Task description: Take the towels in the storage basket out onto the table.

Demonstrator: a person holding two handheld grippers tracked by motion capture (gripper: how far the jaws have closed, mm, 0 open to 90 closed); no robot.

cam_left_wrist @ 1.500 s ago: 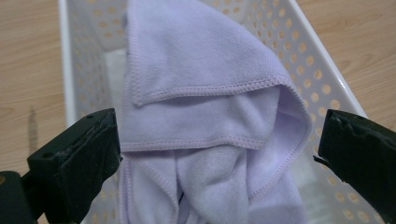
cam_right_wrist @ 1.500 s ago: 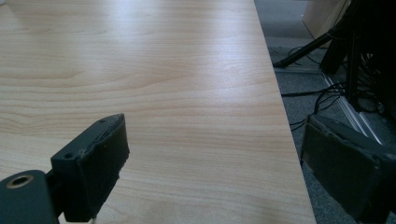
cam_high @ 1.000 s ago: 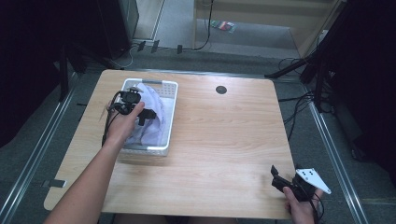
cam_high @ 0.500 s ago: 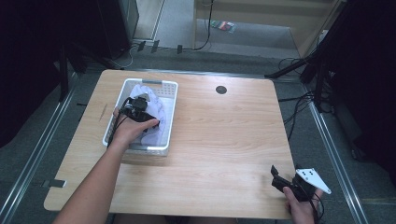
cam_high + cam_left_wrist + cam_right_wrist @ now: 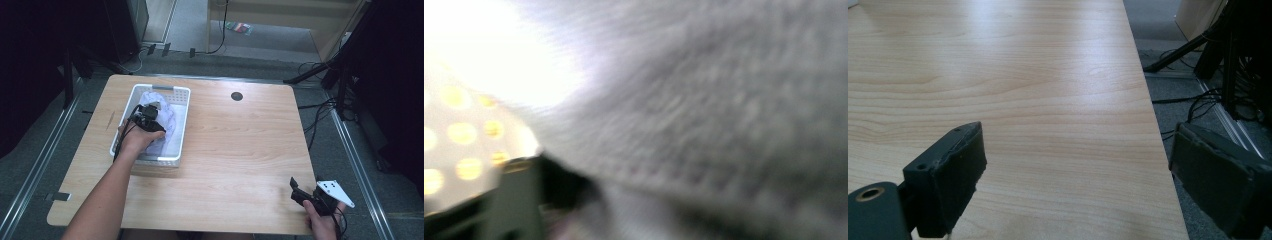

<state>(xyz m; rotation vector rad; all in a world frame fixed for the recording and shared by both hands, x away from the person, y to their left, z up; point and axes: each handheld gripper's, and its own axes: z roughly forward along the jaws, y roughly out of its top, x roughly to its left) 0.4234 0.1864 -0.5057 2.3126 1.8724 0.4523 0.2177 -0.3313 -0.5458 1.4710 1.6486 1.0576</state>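
A white perforated basket [image 5: 162, 89] stands on the left part of the wooden table [image 5: 240, 145]. A pale lilac-white cloth [image 5: 169, 120] lies bunched inside it. My left gripper [image 5: 148, 118] is down in the basket, pressed into the cloth. In the left gripper view the blurred cloth [image 5: 724, 100] sits right against the camera, beside the basket wall [image 5: 454, 145], and the jaws are hidden. My right gripper [image 5: 301, 193] rests at the table's near right corner. Its jaws [image 5: 1075, 145] stand wide open over bare wood [image 5: 1023, 75].
A dark round cable hole [image 5: 237, 96] sits near the table's far edge. The table's right edge [image 5: 1148, 100] runs close to my right gripper, with cables [image 5: 1198, 100] and dark stands on the floor beyond it.
My left gripper has moved nearer and sunk lower into the basket with the cloth. The right gripper has stayed in place.
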